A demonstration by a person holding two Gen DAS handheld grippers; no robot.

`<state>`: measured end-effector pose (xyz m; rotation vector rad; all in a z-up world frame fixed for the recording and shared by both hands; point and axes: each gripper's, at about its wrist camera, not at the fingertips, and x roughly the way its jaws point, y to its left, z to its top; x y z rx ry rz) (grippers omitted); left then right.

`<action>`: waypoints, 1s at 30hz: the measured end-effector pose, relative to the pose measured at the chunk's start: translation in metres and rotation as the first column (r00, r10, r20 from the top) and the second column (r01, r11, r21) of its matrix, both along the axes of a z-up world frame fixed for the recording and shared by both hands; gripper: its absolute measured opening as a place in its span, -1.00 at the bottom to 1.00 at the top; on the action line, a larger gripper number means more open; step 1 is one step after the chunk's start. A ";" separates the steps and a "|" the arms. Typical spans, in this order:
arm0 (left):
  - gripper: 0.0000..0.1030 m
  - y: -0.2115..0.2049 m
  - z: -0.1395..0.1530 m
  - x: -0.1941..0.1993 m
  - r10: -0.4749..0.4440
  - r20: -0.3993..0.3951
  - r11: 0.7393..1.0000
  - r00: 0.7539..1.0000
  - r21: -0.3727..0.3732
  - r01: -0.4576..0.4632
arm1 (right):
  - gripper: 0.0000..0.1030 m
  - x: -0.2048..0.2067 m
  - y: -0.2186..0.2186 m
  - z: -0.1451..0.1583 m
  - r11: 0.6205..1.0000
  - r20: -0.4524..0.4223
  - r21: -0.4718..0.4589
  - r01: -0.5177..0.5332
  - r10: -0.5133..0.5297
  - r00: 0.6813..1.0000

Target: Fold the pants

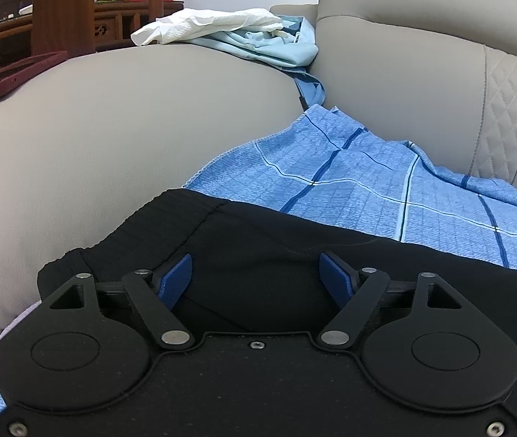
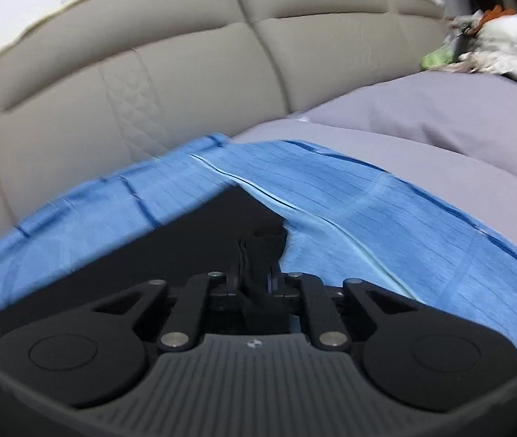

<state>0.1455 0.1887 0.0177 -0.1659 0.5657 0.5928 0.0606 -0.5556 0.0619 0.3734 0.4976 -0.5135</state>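
Black pants lie on a beige sofa seat, partly over a blue checked cloth. Their elastic waistband runs along the left edge in the left wrist view. My left gripper hovers low over the pants with its blue pads spread wide and no fabric pinched between them. In the right wrist view the picture is blurred. There my right gripper is shut on a bunched fold of the black pants, which rises to a peak over the blue cloth.
Sofa backrest cushions rise close behind the cloth. A white and light blue heap of clothes lies at the far end of the seat. A lilac sheet covers the seat to the right, with a pile of items beyond. Wooden furniture stands at the left.
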 end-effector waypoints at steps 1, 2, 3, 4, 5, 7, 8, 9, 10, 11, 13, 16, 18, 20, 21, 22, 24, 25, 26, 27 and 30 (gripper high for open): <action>0.49 0.000 0.000 0.000 0.000 0.001 1.000 1.000 -0.001 0.000 | -0.75 0.007 0.007 0.008 1.000 -0.007 -0.022 -0.011 0.010 1.000; 0.49 0.001 0.000 -0.001 -0.001 0.002 1.000 1.000 -0.004 0.001 | -0.75 0.018 0.021 0.019 0.998 -0.015 -0.059 -0.038 0.037 0.999; 0.49 0.001 0.000 -0.001 -0.001 0.003 1.000 1.000 -0.004 0.001 | -0.75 0.027 0.038 0.029 0.993 -0.009 -0.089 -0.076 0.076 0.997; 0.49 0.001 0.000 -0.001 -0.001 0.003 1.000 1.000 -0.004 0.001 | -0.75 0.037 0.063 0.040 0.985 -0.001 -0.112 -0.132 0.133 0.991; 0.49 0.001 0.000 -0.001 -0.001 0.003 1.000 1.000 -0.005 0.001 | -0.75 0.046 0.089 0.047 0.972 0.001 -0.132 -0.192 0.194 0.981; 0.51 0.001 0.001 -0.001 0.000 0.002 1.000 1.000 -0.004 0.000 | -0.75 0.060 0.161 0.053 0.914 -0.022 -0.194 -0.356 0.359 0.933; 0.53 0.001 0.001 -0.001 0.003 0.000 1.000 1.000 0.000 -0.003 | -0.75 0.063 0.198 0.050 0.872 -0.045 -0.218 -0.438 0.440 0.897; 0.54 0.001 0.001 -0.001 0.006 -0.001 1.000 1.000 0.001 -0.006 | -0.75 0.063 0.240 0.043 0.817 -0.073 -0.234 -0.527 0.526 0.848; 0.55 0.001 0.001 -0.001 0.007 0.000 1.000 1.000 0.000 -0.007 | -0.75 0.061 0.276 0.032 0.763 -0.101 -0.239 -0.600 0.596 0.797; 0.55 0.002 0.001 -0.002 0.006 0.003 1.000 1.000 -0.005 -0.006 | -0.74 0.057 0.310 0.020 0.712 -0.131 -0.236 -0.662 0.651 0.747; 0.56 0.002 0.001 -0.002 0.007 0.006 1.000 1.000 -0.012 -0.007 | -0.73 0.046 0.373 -0.010 0.595 -0.206 -0.234 -0.769 0.742 0.638; 0.57 0.001 0.001 -0.002 0.011 0.003 1.000 1.000 -0.006 -0.011 | -0.72 0.020 0.437 -0.032 0.488 -0.257 -0.389 -0.782 0.757 0.600; 0.58 0.000 0.001 -0.001 0.016 -0.001 1.000 1.000 0.000 -0.016 | -0.71 0.016 0.452 -0.030 0.490 -0.236 -0.367 -0.791 0.773 0.589; 0.60 -0.002 0.000 0.000 0.021 -0.003 1.000 1.000 0.007 -0.021 | -0.71 0.020 0.455 -0.026 0.518 -0.199 -0.301 -0.800 0.787 0.584; 0.61 -0.002 0.001 0.000 0.022 -0.004 1.000 1.000 0.008 -0.022 | -0.71 0.018 0.457 -0.027 0.518 -0.193 -0.299 -0.802 0.790 0.582; 0.61 -0.001 0.001 0.000 0.022 -0.004 1.000 1.000 0.007 -0.022 | -0.70 0.016 0.462 -0.028 0.503 -0.195 -0.316 -0.805 0.795 0.574; 0.61 0.000 0.001 -0.001 0.021 0.001 1.000 1.000 -0.002 -0.021 | -0.59 0.015 0.467 -0.034 0.483 -0.214 -0.340 -0.807 0.796 0.567; 0.61 0.000 0.001 -0.001 0.021 0.005 1.000 1.000 -0.008 -0.021 | -0.48 0.013 0.468 -0.036 0.474 -0.211 -0.351 -0.808 0.800 0.562; 0.62 0.001 0.000 -0.002 0.019 0.008 1.000 1.000 -0.013 -0.019 | -0.42 0.009 0.470 -0.037 0.468 -0.203 -0.346 -0.813 0.809 0.552; 0.62 0.001 0.001 -0.002 0.019 0.008 1.000 1.000 -0.013 -0.019 | -0.39 0.007 0.470 -0.036 0.467 -0.189 -0.331 -0.820 0.818 0.543; 0.63 0.001 0.000 -0.002 0.022 0.003 1.000 1.000 -0.004 -0.022 | -0.52 0.005 0.471 -0.033 0.484 -0.158 -0.296 -0.823 0.825 0.542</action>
